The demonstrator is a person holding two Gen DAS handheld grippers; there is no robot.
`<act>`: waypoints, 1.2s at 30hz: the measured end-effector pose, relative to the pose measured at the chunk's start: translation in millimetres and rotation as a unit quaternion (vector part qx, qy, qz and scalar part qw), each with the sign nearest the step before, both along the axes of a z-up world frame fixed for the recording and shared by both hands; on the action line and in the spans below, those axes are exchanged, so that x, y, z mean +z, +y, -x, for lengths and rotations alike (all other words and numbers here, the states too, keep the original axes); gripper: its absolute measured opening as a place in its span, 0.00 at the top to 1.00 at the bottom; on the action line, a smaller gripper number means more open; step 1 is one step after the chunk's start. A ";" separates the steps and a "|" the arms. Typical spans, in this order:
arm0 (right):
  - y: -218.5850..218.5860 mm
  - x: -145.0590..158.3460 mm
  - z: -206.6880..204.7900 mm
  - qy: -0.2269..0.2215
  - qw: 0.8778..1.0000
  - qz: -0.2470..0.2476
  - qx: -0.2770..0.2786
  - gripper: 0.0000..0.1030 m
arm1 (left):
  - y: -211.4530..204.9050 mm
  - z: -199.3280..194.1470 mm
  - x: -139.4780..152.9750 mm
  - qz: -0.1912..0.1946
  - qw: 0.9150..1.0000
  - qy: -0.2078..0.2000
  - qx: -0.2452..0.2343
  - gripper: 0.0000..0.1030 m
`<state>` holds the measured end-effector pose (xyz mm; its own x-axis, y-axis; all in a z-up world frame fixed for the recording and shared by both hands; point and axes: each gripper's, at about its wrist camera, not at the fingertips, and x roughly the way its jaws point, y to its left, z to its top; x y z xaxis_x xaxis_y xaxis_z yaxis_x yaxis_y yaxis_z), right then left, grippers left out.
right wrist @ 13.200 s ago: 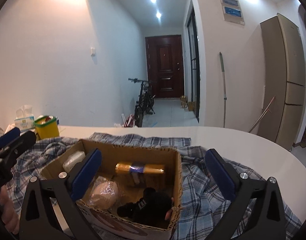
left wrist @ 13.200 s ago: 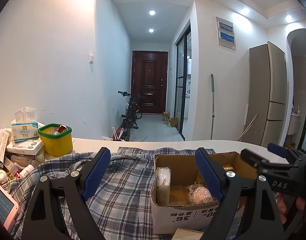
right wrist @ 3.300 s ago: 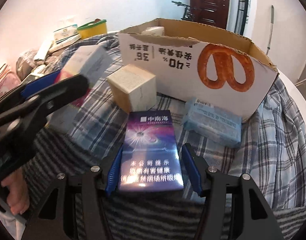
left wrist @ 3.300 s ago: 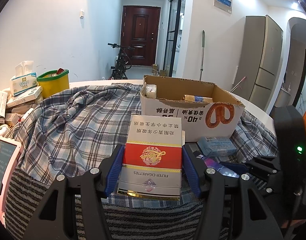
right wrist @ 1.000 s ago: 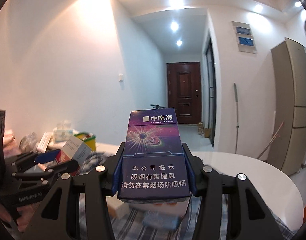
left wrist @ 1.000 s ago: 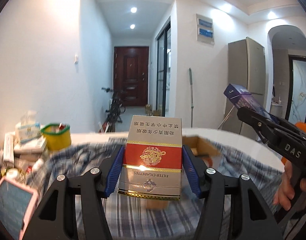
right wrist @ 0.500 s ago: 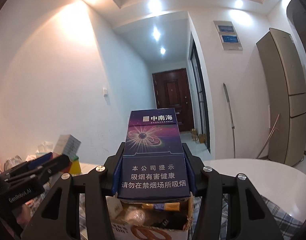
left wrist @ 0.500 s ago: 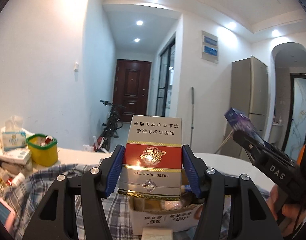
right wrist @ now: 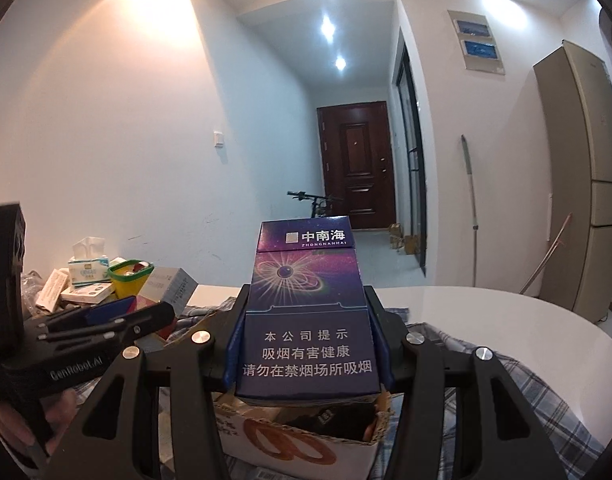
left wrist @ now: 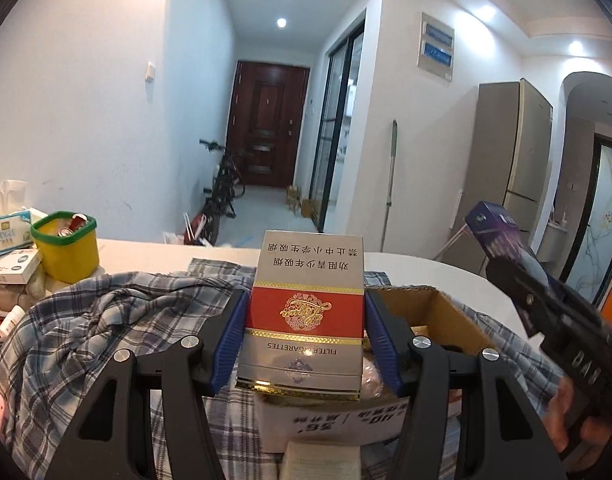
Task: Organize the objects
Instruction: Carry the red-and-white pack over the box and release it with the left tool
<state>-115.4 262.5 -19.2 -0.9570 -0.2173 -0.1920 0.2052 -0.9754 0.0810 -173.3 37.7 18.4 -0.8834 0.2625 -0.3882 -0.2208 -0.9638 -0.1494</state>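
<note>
Both raised level over the box (left wrist: 446,308): left gripper (left wrist: 306,334) clamps red pack (left wrist: 306,312); right gripper (right wrist: 306,344) clamps purple pack (right wrist: 306,312).

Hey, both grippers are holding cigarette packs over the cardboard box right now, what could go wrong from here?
1. The two grippers sit close together: the right gripper and its purple pack could bump the left gripper as both lower.
2. The cardboard box already holds items, so the red and silver pack might land on top and tip out.
3. The box rests on rumpled plaid cloth, so a nudge may shift it.
</note>
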 end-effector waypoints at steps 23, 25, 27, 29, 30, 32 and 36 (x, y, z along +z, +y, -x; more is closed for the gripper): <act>27.9 -6.6 28.3 -0.070 0.996 0.047 -0.008 0.51 | 30.5 32.8 -43.1 0.012 0.995 -0.089 -0.037 0.42; 30.8 -7.0 30.4 -0.077 0.996 0.055 -0.005 0.51 | 32.4 31.2 -42.4 0.015 0.995 -0.087 -0.038 0.42; 32.9 -6.7 30.9 -0.077 0.995 0.057 -0.008 0.51 | 33.4 27.7 -41.3 0.019 0.996 -0.079 -0.034 0.42; 33.8 -6.5 31.2 -0.078 0.995 0.057 -0.009 0.51 | 32.6 26.5 -38.7 0.020 0.997 -0.072 -0.030 0.42; 34.1 -6.3 31.0 -0.077 0.995 0.058 -0.010 0.51 | 32.4 25.5 -37.4 0.020 0.997 -0.070 -0.027 0.42; 33.8 -6.2 30.8 -0.076 0.995 0.057 -0.010 0.51 | 28.3 22.8 -31.3 0.016 0.997 -0.067 -0.022 0.42; 31.5 -5.0 29.7 -0.073 0.996 0.058 -0.006 0.51 | 7.7 4.9 -2.1 0.004 0.999 -0.032 0.003 0.36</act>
<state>-145.1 294.0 -24.2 -0.9233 -0.2342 -0.3043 0.1708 -0.9603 0.2207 -178.2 45.3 16.3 -0.8585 0.2542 -0.4453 -0.2056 -0.9663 -0.1552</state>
